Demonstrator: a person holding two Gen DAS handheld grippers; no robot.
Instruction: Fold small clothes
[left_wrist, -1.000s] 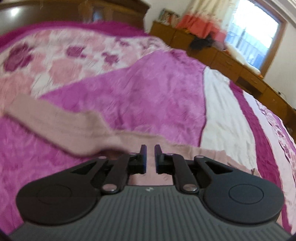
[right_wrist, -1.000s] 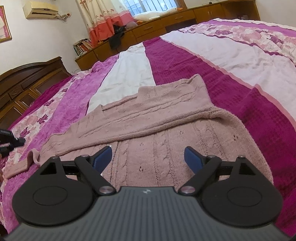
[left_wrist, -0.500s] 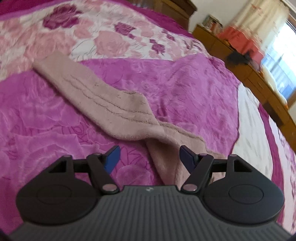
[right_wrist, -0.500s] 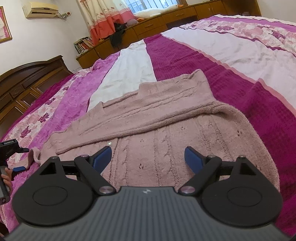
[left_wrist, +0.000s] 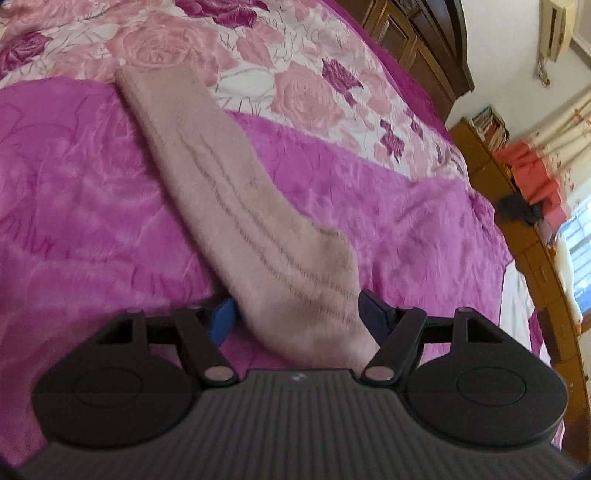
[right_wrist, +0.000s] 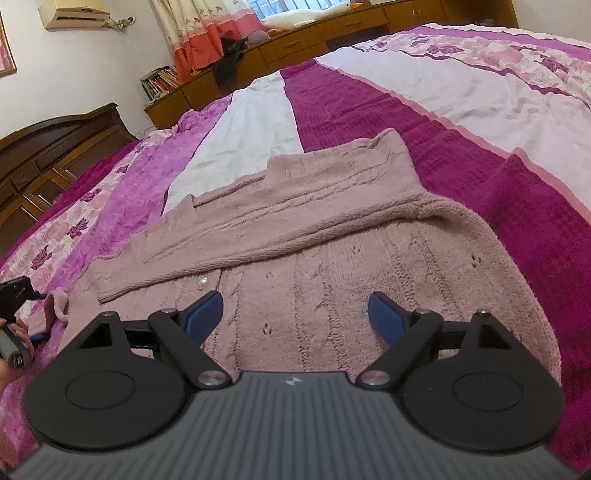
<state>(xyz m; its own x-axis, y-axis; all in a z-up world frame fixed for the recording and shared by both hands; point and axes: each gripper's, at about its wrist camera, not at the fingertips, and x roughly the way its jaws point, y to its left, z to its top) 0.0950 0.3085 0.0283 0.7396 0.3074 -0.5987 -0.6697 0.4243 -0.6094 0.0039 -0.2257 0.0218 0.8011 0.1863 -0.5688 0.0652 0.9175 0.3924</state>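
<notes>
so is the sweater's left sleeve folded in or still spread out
Spread out: the sleeve lies stretched flat across the bedspread, away from the sweater.

The pink sweater (right_wrist: 332, 258) is thick knitted wool, bumpy and fuzzy. Its sleeve (left_wrist: 236, 206) looks soft. The bed cover (left_wrist: 74, 206) is shiny, plushy cloth here and waffly, dull cloth (right_wrist: 517, 206) there. The headboard (right_wrist: 48, 147) is dark, glossy wood. Each tool (right_wrist: 295, 317) is dull black plastic with small shiny metal pins.
</notes>
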